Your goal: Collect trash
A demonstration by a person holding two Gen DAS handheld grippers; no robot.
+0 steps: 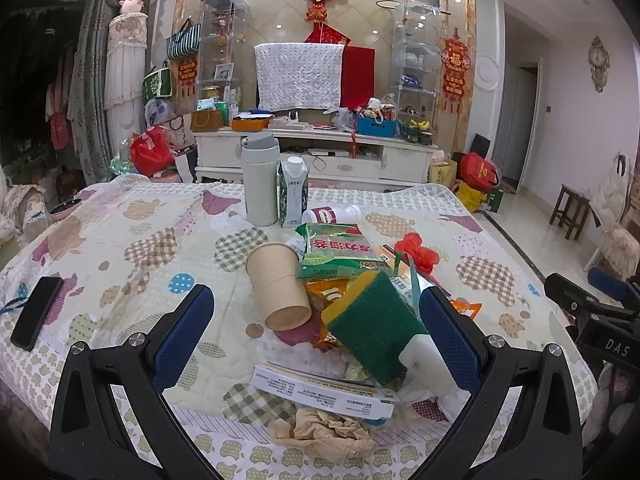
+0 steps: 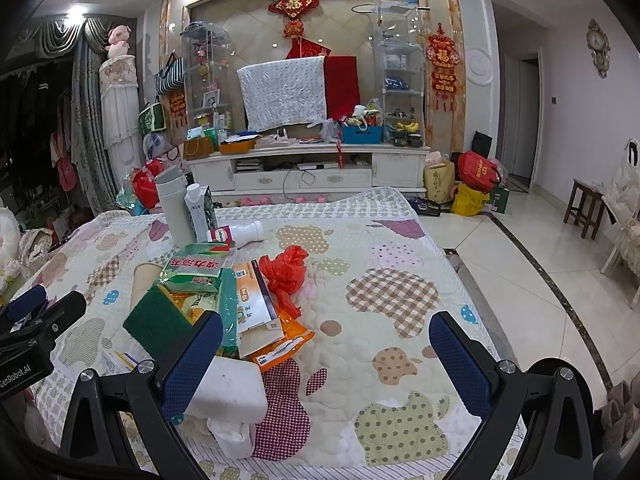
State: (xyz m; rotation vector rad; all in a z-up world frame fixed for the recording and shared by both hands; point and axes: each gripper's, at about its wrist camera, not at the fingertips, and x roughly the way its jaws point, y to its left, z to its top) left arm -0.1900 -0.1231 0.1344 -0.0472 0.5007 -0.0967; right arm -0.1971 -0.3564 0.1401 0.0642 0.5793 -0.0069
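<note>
Both grippers hover over a quilt-covered bench, jaws wide apart, nothing held. No bin or bag for the trash shows in either view, so we cannot tell where the pieces are meant to go.

Left gripper [image 1: 316,328]: the trash pile lies mostly between and just ahead of its fingers. Far out past its left finger lies a black phone [image 1: 37,313], well apart from the pile; not trash by our reading, leave it. Just inside the left finger a paper cup [image 1: 277,287] lies on its side, open mouth toward us. To take it well we would close across the cup wall, lightly, since it should crush easily. Nearer than the cup, a flat printed box [image 1: 324,394] and a crumpled brown paper [image 1: 326,430] sit low between the fingers. Touching the right finger, a green scouring sponge [image 1: 370,322] is propped tilted on the wrappers; it may slide when anything under it shifts. Beyond it lies a green snack packet [image 1: 338,252].

Ahead of the pile stand a grey flask [image 1: 260,180] and a carton [image 1: 293,194], upright and just beside each other, with a white bottle [image 1: 332,215] lying by them. A long reach could tip them.

Right gripper [image 2: 326,360]: its left finger touches or overlaps a white foam block [image 2: 230,386]; we cannot tell which. A red plastic bag [image 2: 285,270] lies ahead between the fingers, alone on open quilt, the easiest pick here. Bare quilt [image 2: 400,360] beneath the right finger.
</note>
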